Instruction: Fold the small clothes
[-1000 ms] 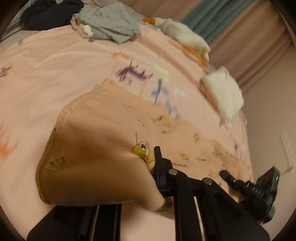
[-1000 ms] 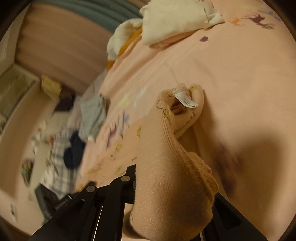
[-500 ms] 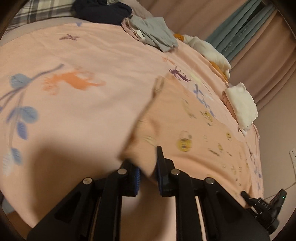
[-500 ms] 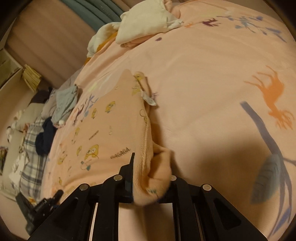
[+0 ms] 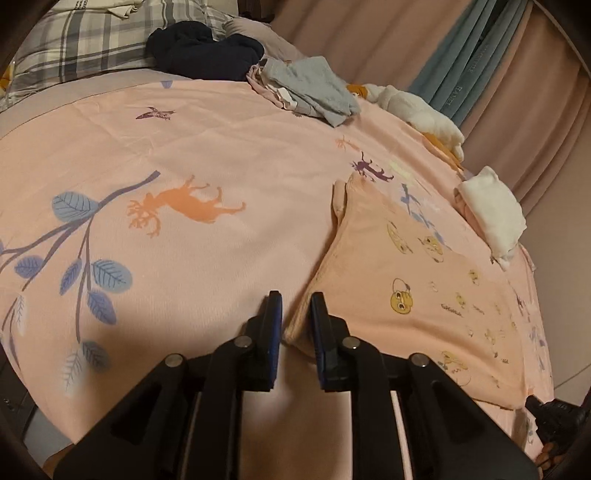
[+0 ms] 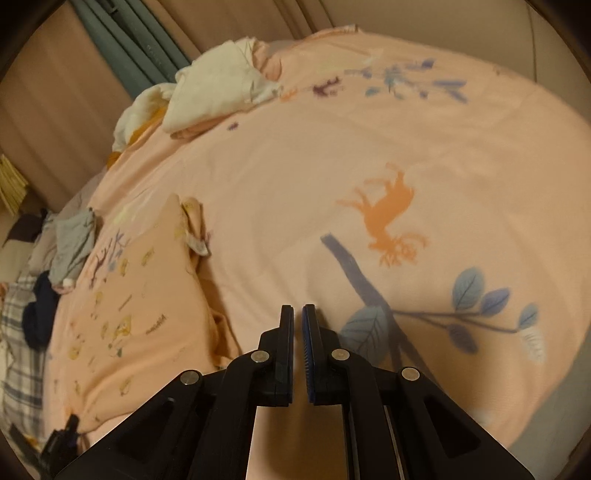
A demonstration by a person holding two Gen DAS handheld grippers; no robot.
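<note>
A peach child's garment (image 5: 406, 280) with yellow cartoon prints lies spread flat on the pink bedspread (image 5: 184, 147). Its near corner sits between the jaws of my left gripper (image 5: 295, 299), which are opening. The cloth rests against the right finger and a gap shows beside the left one. In the right wrist view the same garment (image 6: 140, 302) lies to the left, with its white label at the far edge. My right gripper (image 6: 298, 312) is shut over the bare bedspread (image 6: 406, 147), a little right of the garment, with nothing between its fingers.
At the far side of the bed lie a grey garment (image 5: 314, 88), a dark navy one (image 5: 203, 48) and a plaid pillow (image 5: 92, 33). Folded white clothes (image 5: 491, 214) and a white plush heap (image 5: 421, 110) sit near the curtains (image 5: 461, 66).
Both grippers have brought the lifted garment down onto the bed, where it is now spread flat. The right gripper has let go and moved off to the right. The left jaws have parted.
</note>
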